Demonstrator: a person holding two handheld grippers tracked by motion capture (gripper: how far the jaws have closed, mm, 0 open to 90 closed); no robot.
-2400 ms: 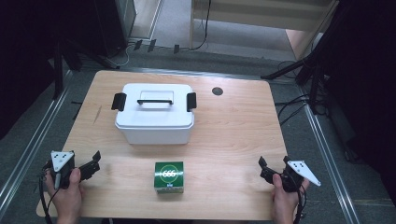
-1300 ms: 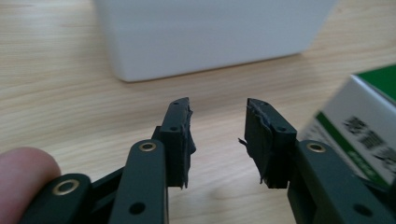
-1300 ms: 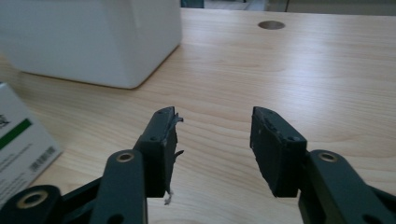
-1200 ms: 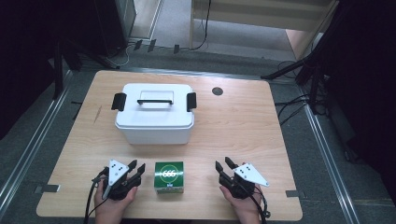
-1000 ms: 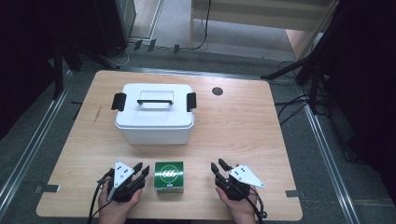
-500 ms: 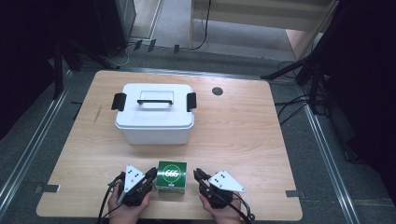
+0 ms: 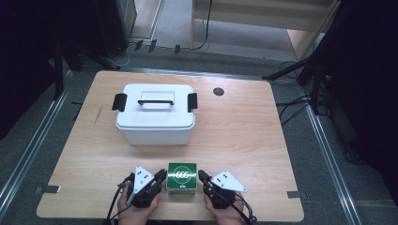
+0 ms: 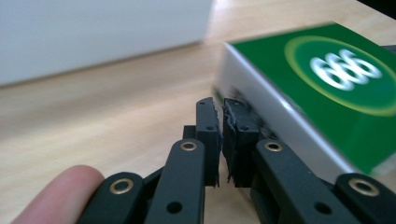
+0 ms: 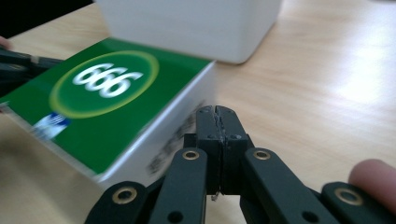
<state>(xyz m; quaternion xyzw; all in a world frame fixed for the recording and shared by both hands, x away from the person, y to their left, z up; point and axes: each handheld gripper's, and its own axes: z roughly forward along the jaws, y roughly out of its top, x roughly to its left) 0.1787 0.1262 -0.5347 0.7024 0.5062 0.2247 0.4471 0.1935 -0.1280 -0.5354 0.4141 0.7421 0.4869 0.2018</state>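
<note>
Both grippers have slid inward from the table's outer edges since the earlier frame, jaws just closing with nothing between them. Lower left of centre in the high view, my left gripper (image 7: pixel 161 176) is shut empty, tips against the left side of the green "666" box (image 7: pixel 182 176). That box sits bottom centre, near the white lidded bin (image 7: pixel 155 114). My right gripper (image 7: pixel 202 176), also closed on nothing, presses the opposite side, probably to squeeze the box between closed tips.
</note>
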